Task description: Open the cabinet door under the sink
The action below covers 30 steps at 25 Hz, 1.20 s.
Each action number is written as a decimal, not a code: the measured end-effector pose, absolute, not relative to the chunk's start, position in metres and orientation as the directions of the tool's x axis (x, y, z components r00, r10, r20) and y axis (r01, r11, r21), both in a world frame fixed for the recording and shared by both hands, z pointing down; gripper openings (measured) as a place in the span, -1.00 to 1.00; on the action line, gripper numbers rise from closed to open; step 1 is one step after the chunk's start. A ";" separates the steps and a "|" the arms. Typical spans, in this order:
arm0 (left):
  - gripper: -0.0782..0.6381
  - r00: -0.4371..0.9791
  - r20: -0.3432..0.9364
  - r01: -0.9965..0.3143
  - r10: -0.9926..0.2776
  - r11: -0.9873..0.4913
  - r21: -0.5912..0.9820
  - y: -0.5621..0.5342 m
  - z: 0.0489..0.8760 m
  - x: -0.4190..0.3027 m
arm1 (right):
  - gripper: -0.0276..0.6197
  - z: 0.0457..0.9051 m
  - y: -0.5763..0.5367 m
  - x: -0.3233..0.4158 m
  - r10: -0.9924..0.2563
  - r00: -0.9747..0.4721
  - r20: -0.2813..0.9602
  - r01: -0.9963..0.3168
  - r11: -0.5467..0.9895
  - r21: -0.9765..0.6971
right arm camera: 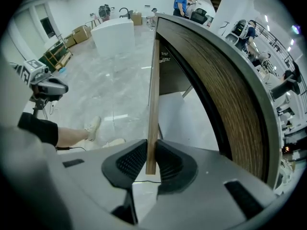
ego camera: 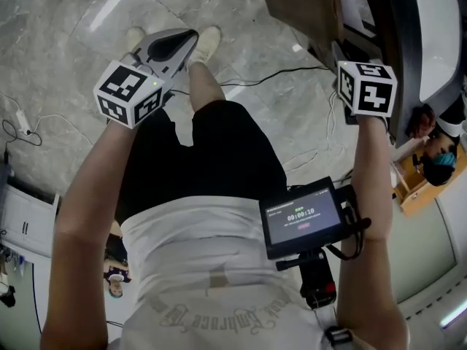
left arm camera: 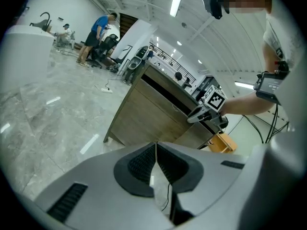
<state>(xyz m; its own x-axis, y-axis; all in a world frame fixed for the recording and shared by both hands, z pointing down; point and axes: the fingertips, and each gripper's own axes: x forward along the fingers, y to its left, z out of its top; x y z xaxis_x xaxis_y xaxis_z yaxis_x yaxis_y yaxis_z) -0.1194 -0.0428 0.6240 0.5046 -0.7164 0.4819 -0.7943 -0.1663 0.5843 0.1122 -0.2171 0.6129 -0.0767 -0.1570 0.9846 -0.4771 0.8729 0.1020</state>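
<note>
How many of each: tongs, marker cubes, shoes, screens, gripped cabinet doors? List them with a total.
Tongs: 2, left tongs, right tongs
Marker cubes: 2
Shoes: 2
Screen: 1
Gripped cabinet door: 1
Total: 8

Left gripper [ego camera: 191,36] above floor [ego camera: 73,20]; right gripper [ego camera: 367,87] seemingly beside the cabinet door [ego camera: 303,6]

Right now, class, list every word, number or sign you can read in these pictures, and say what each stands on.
"00:00:10": on the small screen at the person's waist.
Other lines on that screen: too small to read.
Curved lettering on the white shirt: too blurred to read.
Marker cubes: black-and-white square patterns only, no words.
</note>
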 end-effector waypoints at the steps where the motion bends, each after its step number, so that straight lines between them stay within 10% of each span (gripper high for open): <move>1: -0.73 0.511 0.485 -0.795 -0.709 -0.176 0.580 -0.040 0.623 -0.122 | -0.71 0.614 -0.213 0.110 -0.155 -0.081 0.985 -0.488 0.867 0.097; 30: -0.73 0.522 0.478 -0.785 -0.707 -0.179 0.593 0.029 0.573 -0.217 | -0.64 0.616 -0.089 -0.006 0.094 -0.251 0.963 -0.808 0.528 -0.262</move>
<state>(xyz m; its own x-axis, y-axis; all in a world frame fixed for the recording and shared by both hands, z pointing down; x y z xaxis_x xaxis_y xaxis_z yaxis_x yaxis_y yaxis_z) -0.2175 0.0293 0.5735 0.5216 -0.7070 0.4776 -0.7851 -0.1787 0.5930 -0.0061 -0.0890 0.6156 -0.2512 0.0942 0.9633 -0.8076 0.5282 -0.2623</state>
